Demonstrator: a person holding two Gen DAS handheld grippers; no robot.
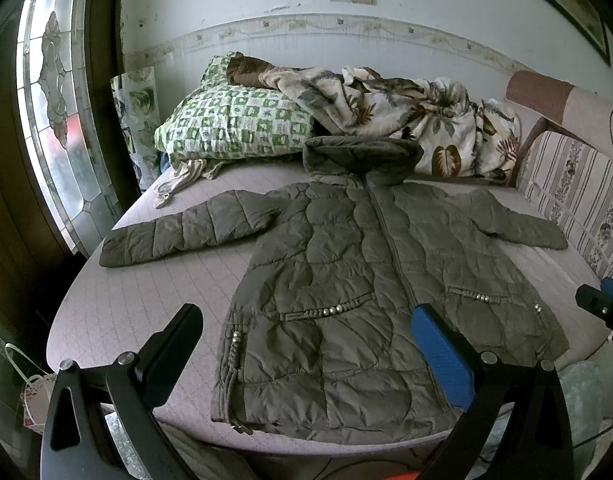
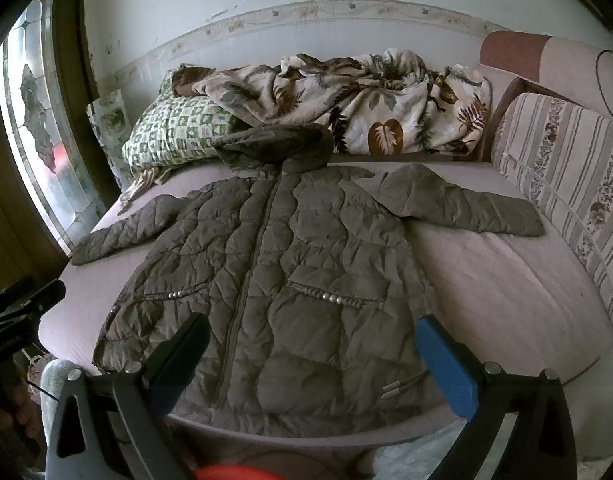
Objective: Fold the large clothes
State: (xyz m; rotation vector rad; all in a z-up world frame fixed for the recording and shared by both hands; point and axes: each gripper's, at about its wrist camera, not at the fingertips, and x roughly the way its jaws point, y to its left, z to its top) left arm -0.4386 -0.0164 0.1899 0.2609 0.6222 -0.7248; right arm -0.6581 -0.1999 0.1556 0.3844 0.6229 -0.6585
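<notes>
In the left wrist view we look down on an olive quilted hooded jacket (image 1: pixel 346 280) lying face up and zipped on the mauve mattress (image 1: pixel 146 300), hood toward twelve o'clock, hem toward six, both sleeves spread out to nine and three. Nothing is folded yet, so we judge the step in hand to be the first fold, a sleeve brought in across the body. To do it well we should pinch the sleeve near the cuff (image 1: pixel 118 254) at nine o'clock, take only the sleeve and not the mattress cover, lift it enough that the padding does not drag, and lay it flat across the chest so the side edge runs straight. Our left gripper (image 1: pixel 306 344) hangs above the hem with its fingers spread wide; the blue pad (image 1: pixel 440 354) and the black finger (image 1: pixel 174 340) hold nothing, and we cannot tell whether they clear the cloth or brush it. The right gripper (image 1: pixel 602 308) peeks in at three o'clock.

In the right wrist view the same jacket (image 2: pixel 290 264) fills the middle, its far sleeve (image 2: pixel 466 208) running toward two o'clock, near the striped cushion (image 2: pixel 566 168). A leaf-print blanket (image 2: pixel 366 96) and a green checked pillow (image 2: pixel 174 128) lie behind the hood at twelve. Our right gripper (image 2: pixel 312 354) is likewise wide open over the hem and holds nothing. The left gripper (image 2: pixel 18 308) shows at nine o'clock.
</notes>
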